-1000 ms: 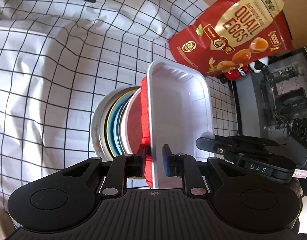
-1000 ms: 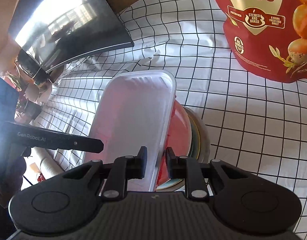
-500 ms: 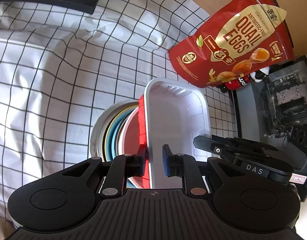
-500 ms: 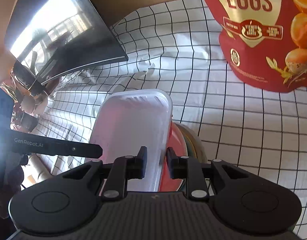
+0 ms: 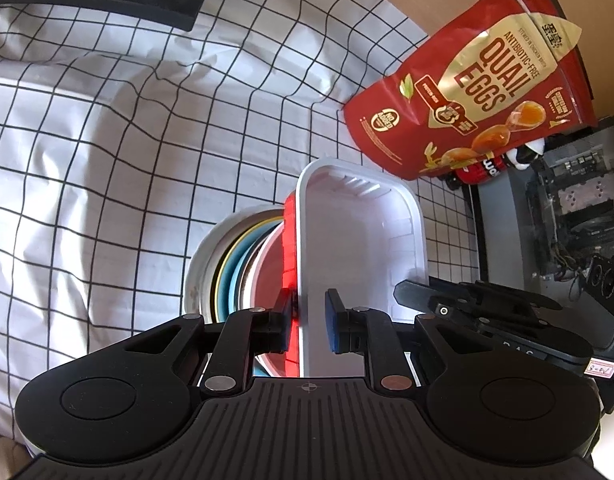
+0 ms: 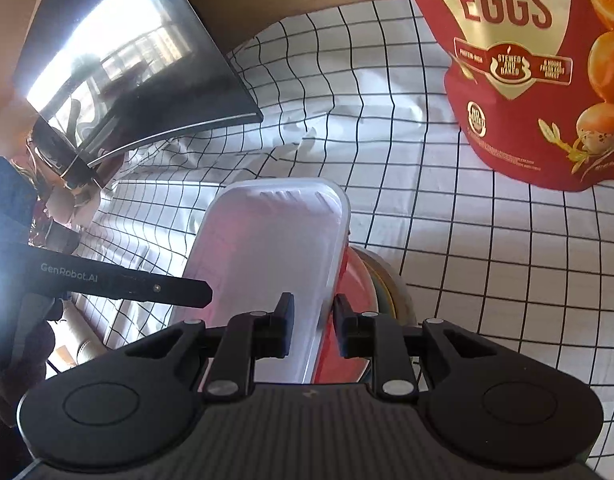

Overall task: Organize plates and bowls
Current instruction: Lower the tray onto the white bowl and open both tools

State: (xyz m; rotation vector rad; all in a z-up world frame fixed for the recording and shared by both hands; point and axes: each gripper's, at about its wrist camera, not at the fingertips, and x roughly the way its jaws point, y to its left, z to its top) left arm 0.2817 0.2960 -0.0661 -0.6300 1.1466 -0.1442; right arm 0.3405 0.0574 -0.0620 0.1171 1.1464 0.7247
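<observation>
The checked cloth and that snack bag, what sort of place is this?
Probably a home desk used as a table: a checked cloth, a quail eggs bag, a dark monitor and an open computer case.

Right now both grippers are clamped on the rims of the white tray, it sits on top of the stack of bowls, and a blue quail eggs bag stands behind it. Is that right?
Not quite: the quail eggs bag is red, not blue, as the left wrist view shows. The rest stands: the left gripper and right gripper are clamped on the rims of the white tray, which sits on the stack of bowls.
</observation>
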